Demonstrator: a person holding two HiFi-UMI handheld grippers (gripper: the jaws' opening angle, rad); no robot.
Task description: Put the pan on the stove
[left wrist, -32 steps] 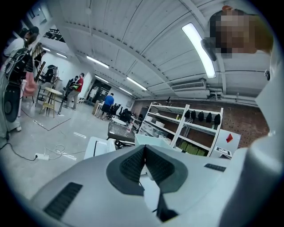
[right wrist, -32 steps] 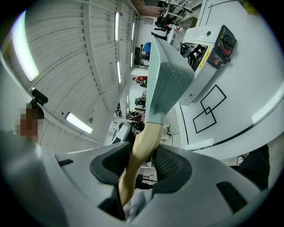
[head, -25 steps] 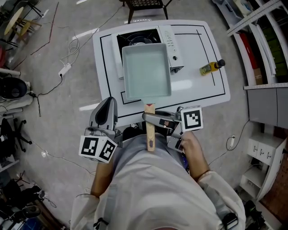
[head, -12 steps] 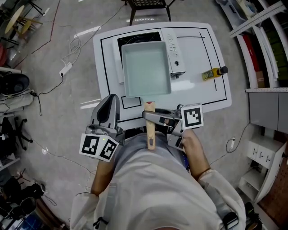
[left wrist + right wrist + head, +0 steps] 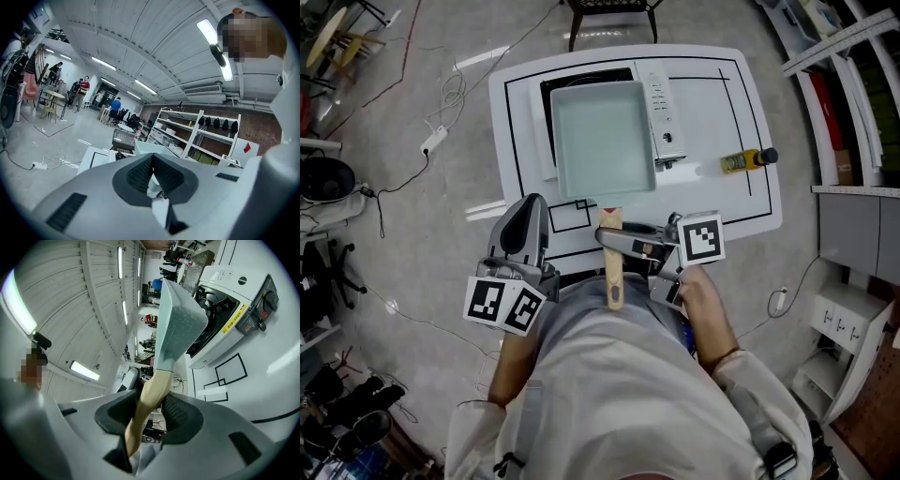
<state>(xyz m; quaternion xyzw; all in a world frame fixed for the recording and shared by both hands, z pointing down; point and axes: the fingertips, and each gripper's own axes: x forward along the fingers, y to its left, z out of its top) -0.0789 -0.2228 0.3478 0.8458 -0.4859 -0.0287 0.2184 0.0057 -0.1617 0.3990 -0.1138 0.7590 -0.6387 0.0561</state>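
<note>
A white tabletop [image 5: 712,112] marked with black lines carries a portable stove [image 5: 656,98], which sits against the far edge, left of the middle, with its control strip on its right side. A yellow bottle [image 5: 742,161] with a dark cap lies near the right edge, well apart from the stove. Two small black squares [image 5: 567,216] are drawn by the near edge. Around the tabletop, cables [image 5: 441,103] trail over the floor on the left and shelving [image 5: 853,112] stands on the right. Nothing on the tabletop lies between the near edge and the stove.

The pale blue rectangular pan [image 5: 602,136] is over the stove's burner, covering most of it. In the right gripper view the pan [image 5: 176,319] appears slightly clear of the stove [image 5: 234,301], though contact cannot be ruled out. Its wooden handle [image 5: 612,267] reaches back past the near edge towards the person.

The right hand-held gripper [image 5: 615,240] lies roughly level and crosswise, its jaws pinching the handle [image 5: 150,394] on both sides, with the right hand [image 5: 703,295] behind it. The left hand-held gripper [image 5: 530,208] hangs off the near edge towards the left corner, pointing at the tabletop. Its jaws are pressed together on nothing (its own view [image 5: 152,176] shows the pads meeting).
</note>
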